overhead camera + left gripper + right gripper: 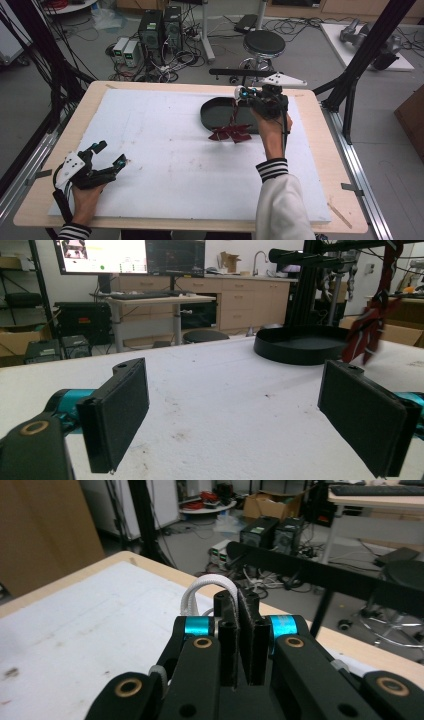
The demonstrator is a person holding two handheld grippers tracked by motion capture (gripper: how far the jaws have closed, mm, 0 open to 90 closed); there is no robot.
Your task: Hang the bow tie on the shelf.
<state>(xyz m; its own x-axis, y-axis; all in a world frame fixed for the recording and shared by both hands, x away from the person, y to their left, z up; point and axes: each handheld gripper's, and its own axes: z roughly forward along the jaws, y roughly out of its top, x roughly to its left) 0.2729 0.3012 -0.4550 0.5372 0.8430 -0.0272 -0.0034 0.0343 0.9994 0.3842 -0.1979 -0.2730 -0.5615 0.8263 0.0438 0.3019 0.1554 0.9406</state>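
The right claw (239,95) is clamped on a dark red, leaf-like ornament (231,131) (its string pinched between the pads), dangling it over the black tray's (212,114) near rim. The left claw (110,155) rests wide on the worktop (170,165).

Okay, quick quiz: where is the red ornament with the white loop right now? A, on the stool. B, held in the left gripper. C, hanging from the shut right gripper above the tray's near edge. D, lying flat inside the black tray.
C: the right gripper is shut on the white loop, and the red ornament dangles below it at the near edge of the black tray.
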